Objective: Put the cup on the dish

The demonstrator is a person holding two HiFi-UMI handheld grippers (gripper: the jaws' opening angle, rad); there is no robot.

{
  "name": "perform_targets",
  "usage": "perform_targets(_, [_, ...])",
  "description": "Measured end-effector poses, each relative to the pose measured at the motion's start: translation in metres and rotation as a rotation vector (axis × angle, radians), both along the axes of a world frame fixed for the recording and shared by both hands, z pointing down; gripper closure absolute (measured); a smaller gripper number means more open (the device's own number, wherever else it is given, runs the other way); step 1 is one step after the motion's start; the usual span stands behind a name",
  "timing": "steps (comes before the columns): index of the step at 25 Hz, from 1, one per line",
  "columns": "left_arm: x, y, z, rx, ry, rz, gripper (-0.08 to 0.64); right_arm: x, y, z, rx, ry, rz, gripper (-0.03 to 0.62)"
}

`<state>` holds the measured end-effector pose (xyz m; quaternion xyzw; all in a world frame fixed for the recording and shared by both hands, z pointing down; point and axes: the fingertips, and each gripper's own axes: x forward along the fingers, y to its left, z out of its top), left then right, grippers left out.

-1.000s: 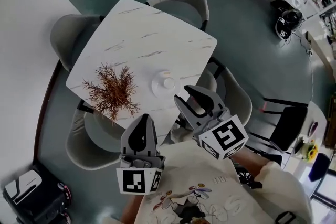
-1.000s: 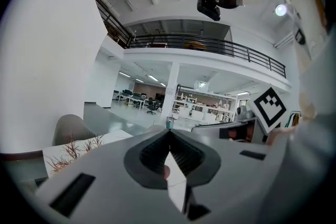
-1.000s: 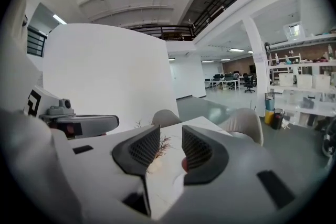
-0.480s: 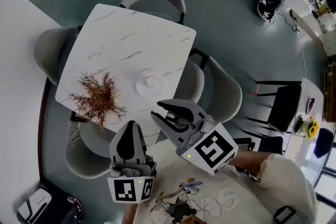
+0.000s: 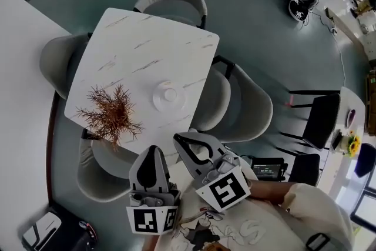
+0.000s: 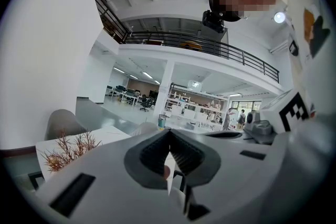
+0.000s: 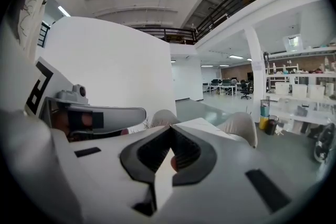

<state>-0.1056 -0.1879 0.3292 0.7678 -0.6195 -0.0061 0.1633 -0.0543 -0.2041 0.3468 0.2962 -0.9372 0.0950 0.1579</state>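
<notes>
Cup on its dish on the marble table, both grippers clenched and empty, well short of it

The cup (image 5: pixel 170 93) is small, round and white, showing from above as a pale ring. It sits in the middle of a round white dish (image 5: pixel 157 102) whose broad rim shows all round it. The pair stands on the white, grey-veined table (image 5: pixel 147 38), toward its near right edge, with a dried rust-brown plant (image 5: pixel 110 114) to its left at the near left corner. Grey chairs (image 5: pixel 245 104) ring the table. The left gripper (image 5: pixel 151 151) has its jaws pressed together on nothing. The right gripper (image 5: pixel 178 139), just beside it, has just been closing its jaws and they now meet with nothing between them. Both are held off the near edge, apart from cup and dish.
</notes>
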Motion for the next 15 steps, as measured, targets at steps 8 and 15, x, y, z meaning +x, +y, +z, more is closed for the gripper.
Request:
perform_targets(8, [0.008,0.003,0.007,-0.030,-0.022,0.001,0.554,-0.002,0.002,0.004,-0.018,-0.043,-0.010,0.588])
perform_targets(15, [0.013,0.002,0.001,0.001,-0.017,-0.004,0.554,-0.005,0.005,0.003,-0.013,-0.074,-0.004,0.588])
